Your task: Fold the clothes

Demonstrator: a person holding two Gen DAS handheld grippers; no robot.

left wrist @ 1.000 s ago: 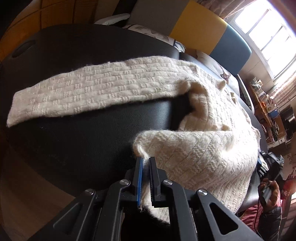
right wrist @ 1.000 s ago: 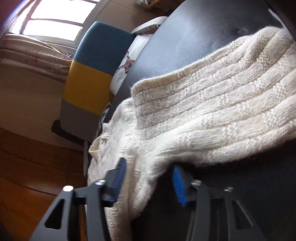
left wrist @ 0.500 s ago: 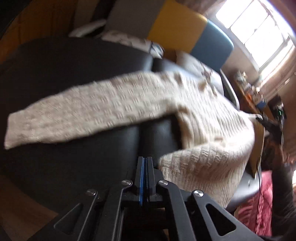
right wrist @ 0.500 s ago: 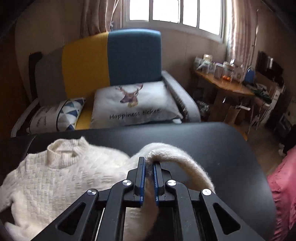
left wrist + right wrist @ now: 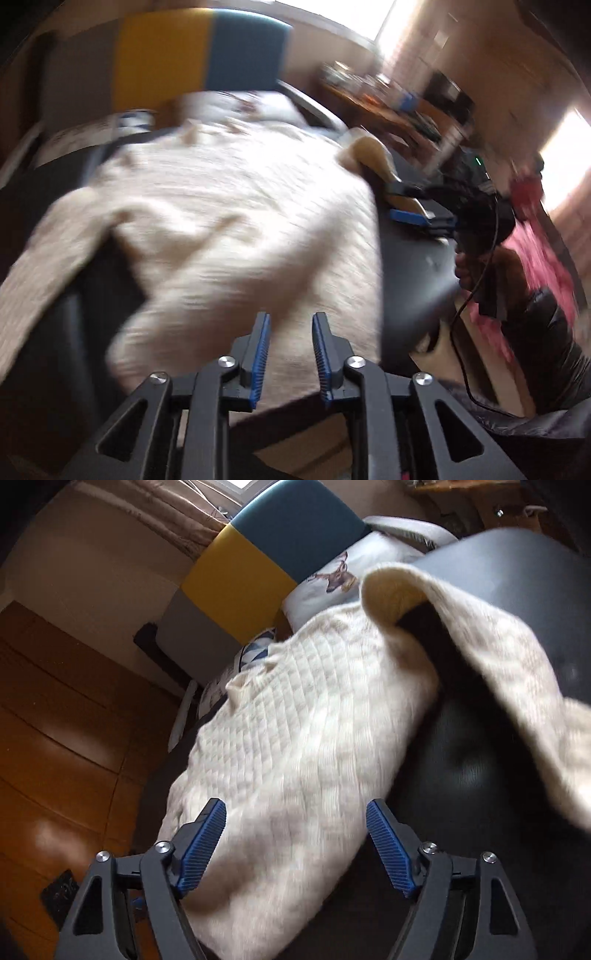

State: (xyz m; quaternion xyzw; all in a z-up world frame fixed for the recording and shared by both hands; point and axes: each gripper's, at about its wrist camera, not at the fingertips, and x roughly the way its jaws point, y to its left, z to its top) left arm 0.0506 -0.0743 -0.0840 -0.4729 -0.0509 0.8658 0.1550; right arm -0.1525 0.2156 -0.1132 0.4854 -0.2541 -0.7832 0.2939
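Black table [image 5: 517,568] edge lies bare beside cream sweater [image 5: 295,738]; both grippers opening.

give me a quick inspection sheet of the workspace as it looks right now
surface: black padded table, partly bare
job's things: cream knit sweater spread on it, one sleeve arched up over the body
clutter: nothing seen on the table
grippers: left gripper opening, over the hem, nothing gripped; right gripper opening wide, pads clear of the knit
cables: black cable hanging from the right gripper
surroundings: grey, yellow and blue sofa, deer cushion, wooden floor
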